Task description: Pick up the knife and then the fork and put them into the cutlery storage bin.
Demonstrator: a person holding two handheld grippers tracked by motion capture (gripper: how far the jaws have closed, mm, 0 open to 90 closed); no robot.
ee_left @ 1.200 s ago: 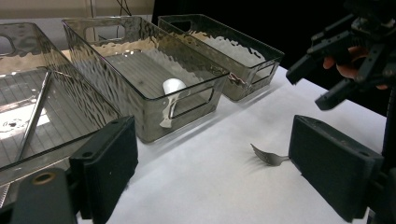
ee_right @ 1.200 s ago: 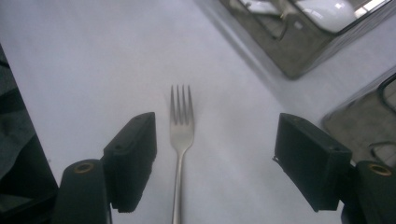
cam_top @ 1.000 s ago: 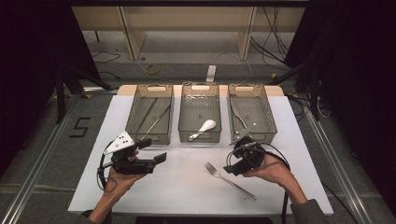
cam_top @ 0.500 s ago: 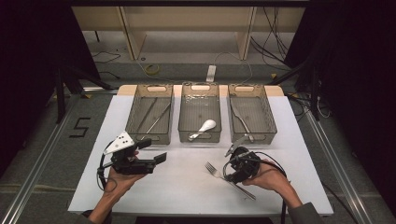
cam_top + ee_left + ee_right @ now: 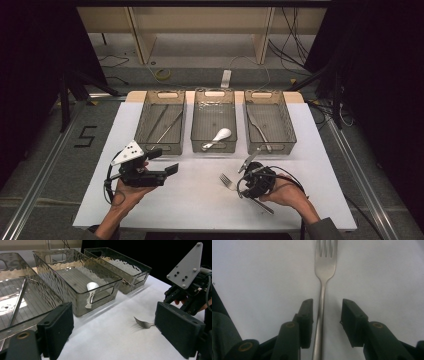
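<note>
I'm down over the silver metal fork (image 5: 323, 285), which lies flat on the white bench (image 5: 190, 200), lower right of centre in the high view. My right gripper (image 5: 325, 317) has its jaws parted, one on each side of the handle. The near jaw almost brushes the metal and the other stands clear, so nothing is pinched yet. I straddle the thin handle rather than the tines because it gives the flat pads a straight line to close on.

My left gripper (image 5: 115, 332) hangs at lower left in the high view, jaws spread wide and holding nothing. It stays back so the right hand has room.

Along the top of the bench sit three clear ribbed plastic bins (image 5: 214, 125), side by side. The middle one holds a white spoon (image 5: 218, 137), the left one long thin metal utensils (image 5: 164, 125), the right one more silver cutlery (image 5: 259, 130). By my reading, each bin takes one kind, and the fork belongs in one of them.
</note>
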